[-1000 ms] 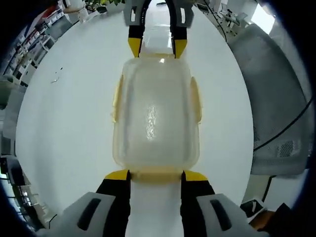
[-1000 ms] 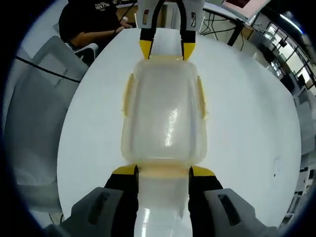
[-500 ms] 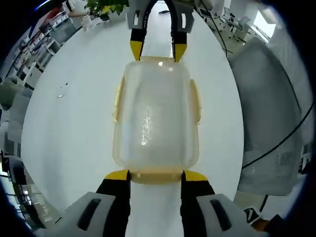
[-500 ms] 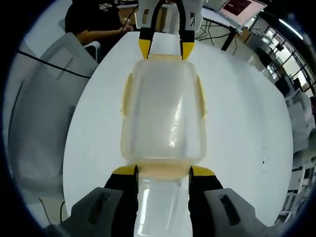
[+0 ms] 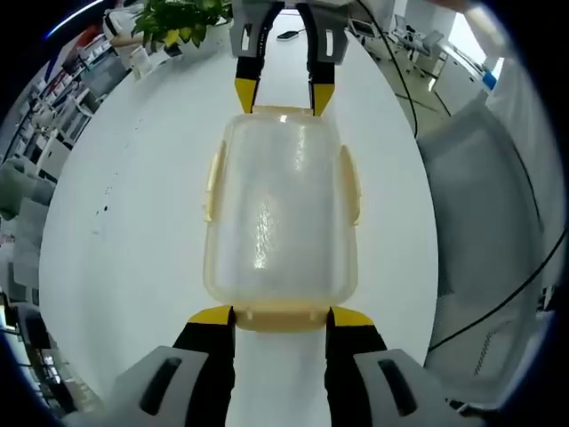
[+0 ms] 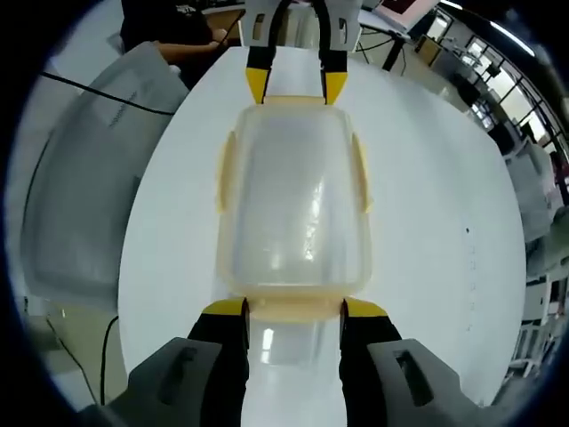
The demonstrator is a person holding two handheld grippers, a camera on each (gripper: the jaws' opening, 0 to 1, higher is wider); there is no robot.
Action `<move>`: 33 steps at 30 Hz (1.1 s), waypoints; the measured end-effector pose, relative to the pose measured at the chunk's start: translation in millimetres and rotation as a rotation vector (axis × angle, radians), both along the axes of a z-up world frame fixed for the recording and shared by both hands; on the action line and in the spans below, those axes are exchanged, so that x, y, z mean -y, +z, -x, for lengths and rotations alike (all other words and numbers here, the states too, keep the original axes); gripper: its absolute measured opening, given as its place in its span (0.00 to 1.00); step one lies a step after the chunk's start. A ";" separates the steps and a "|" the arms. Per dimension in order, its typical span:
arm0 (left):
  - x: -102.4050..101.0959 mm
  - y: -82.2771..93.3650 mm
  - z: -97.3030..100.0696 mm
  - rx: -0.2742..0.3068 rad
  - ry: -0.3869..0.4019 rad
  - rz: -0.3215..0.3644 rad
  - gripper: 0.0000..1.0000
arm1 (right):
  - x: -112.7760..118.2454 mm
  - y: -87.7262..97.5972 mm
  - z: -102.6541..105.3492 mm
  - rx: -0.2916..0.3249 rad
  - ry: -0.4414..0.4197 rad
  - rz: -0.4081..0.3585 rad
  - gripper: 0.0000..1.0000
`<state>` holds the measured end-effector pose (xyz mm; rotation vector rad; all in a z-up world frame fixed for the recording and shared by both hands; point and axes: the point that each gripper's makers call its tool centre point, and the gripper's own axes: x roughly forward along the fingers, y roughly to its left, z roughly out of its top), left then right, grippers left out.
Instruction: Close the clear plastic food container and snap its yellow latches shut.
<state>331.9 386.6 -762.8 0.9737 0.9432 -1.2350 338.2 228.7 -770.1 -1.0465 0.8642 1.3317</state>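
Container (image 5: 281,209) of clear plastic lies on the white tabletop (image 5: 133,222) with its lid on, and it sits between the two tools, one at each short end. In the left gripper view the left tool (image 5: 281,315) rises from the bottom, and its two yellow tips stand at the two corners of the near short end, on either side of the yellow latch (image 5: 281,313) there. The jaws are spread about as wide as this end latch and they touch or almost touch the container's edge; I cannot tell if they press it. At the far short end the right tool (image 5: 278,96) comes down from the top of this view, with its yellow tips at the two far corners in the same way. The right gripper view shows the mirror of this: the right tool (image 6: 294,308) is at the near end of the container (image 6: 294,200), its jaws parted to the width of the end latch (image 6: 294,309), and the left tool (image 6: 294,87) is at the far end. Yellow side latches (image 5: 212,182) lie along both long sides, close against the walls. Beyond the tabletop edge a grey chair (image 6: 76,187) stands, a green plant (image 5: 178,20) is at the far side, and a person in a dark shirt (image 6: 164,22) sits near the tabletop.
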 end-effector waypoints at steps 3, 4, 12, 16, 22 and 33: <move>22.8 -2.4 -1.6 -0.012 -0.019 0.004 0.34 | 23.5 -2.6 0.7 -0.012 -0.018 0.003 0.35; 28.3 -3.2 -2.1 -0.016 -0.021 0.004 0.34 | 28.9 -3.1 0.9 -0.013 -0.021 0.003 0.35; 74.2 -10.4 -5.3 -0.040 -0.050 -0.019 0.34 | 75.4 -8.8 3.0 -0.030 -0.052 0.020 0.36; 91.2 -11.6 -6.5 -0.050 -0.059 -0.036 0.34 | 91.1 -12.9 3.3 -0.041 -0.066 0.027 0.36; 100.3 -17.1 -4.3 -0.063 -0.075 -0.070 0.34 | 101.6 -14.7 8.9 -0.055 -0.077 0.011 0.36; 91.4 -18.3 2.8 -0.096 -0.052 -0.106 0.34 | 92.4 -18.7 13.3 -0.076 -0.062 0.019 0.36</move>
